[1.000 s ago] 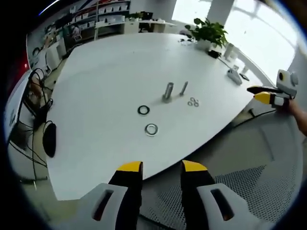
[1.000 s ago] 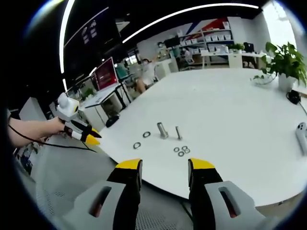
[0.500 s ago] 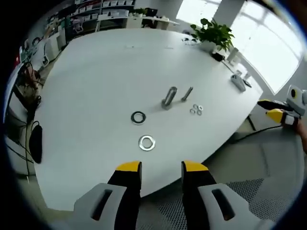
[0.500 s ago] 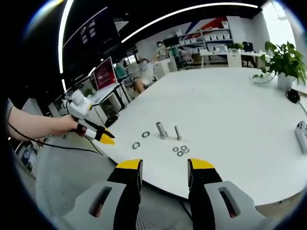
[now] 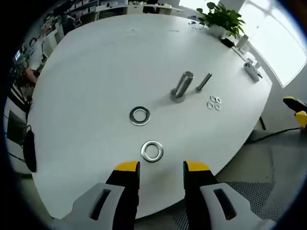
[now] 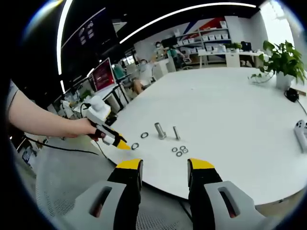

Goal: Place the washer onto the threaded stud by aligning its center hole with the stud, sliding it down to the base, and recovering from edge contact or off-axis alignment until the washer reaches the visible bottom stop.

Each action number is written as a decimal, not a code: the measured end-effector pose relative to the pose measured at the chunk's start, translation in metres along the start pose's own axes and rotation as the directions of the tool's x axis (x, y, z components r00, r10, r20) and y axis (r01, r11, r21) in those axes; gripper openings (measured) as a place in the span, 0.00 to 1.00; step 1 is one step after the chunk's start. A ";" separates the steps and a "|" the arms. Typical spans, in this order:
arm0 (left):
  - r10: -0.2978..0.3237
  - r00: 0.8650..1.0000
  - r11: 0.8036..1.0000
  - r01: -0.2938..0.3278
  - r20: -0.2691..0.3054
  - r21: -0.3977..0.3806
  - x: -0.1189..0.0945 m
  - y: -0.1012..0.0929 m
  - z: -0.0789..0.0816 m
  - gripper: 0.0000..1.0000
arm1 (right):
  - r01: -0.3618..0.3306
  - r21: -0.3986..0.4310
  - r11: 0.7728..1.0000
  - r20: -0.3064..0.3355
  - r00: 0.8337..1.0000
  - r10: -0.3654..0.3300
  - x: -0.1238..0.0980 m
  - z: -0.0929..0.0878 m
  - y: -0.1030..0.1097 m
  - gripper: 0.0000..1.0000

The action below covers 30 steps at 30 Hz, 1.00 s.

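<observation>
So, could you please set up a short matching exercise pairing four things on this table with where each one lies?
Column one:
1. nearest washer
2. thick stud
3. three small washers
4. potted plant

Column two:
A. in a cluster on the table, beside the thin bolt
B. at the far edge of the table, by the window
C. flat on the table, just ahead of the left gripper
D. standing upright, beyond the two large washers

Pairs: 1-C, 2-D, 3-A, 4-B
</observation>
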<state>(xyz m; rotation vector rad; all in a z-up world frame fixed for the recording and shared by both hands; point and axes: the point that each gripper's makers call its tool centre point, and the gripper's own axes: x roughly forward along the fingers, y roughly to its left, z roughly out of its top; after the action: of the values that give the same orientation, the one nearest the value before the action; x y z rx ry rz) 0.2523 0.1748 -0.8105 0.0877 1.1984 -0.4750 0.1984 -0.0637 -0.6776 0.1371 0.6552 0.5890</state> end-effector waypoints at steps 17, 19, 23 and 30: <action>0.076 0.995 0.993 -0.070 -0.062 0.094 0.030 0.012 0.015 0.32 | 0.010 0.016 1.000 0.012 1.000 -0.010 0.000 0.002 -0.003 0.37; 0.121 0.986 0.974 -0.095 -0.116 0.208 0.030 0.015 0.011 0.31 | 0.011 0.017 1.000 0.015 1.000 -0.011 0.000 0.002 -0.003 0.37; 0.130 0.979 0.958 -0.082 -0.159 0.275 0.032 0.008 0.007 0.30 | 0.012 0.018 1.000 0.016 1.000 -0.012 0.000 0.003 -0.003 0.37; 0.131 0.974 0.958 -0.076 -0.185 0.277 0.031 0.009 0.005 0.31 | 0.015 0.017 1.000 0.017 1.000 -0.016 0.001 0.003 -0.004 0.37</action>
<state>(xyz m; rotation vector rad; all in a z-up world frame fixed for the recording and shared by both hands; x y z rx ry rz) 0.2688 0.1716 -0.8381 0.4401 1.3150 -0.5432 0.2023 -0.0661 -0.6769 0.1530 0.6445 0.5668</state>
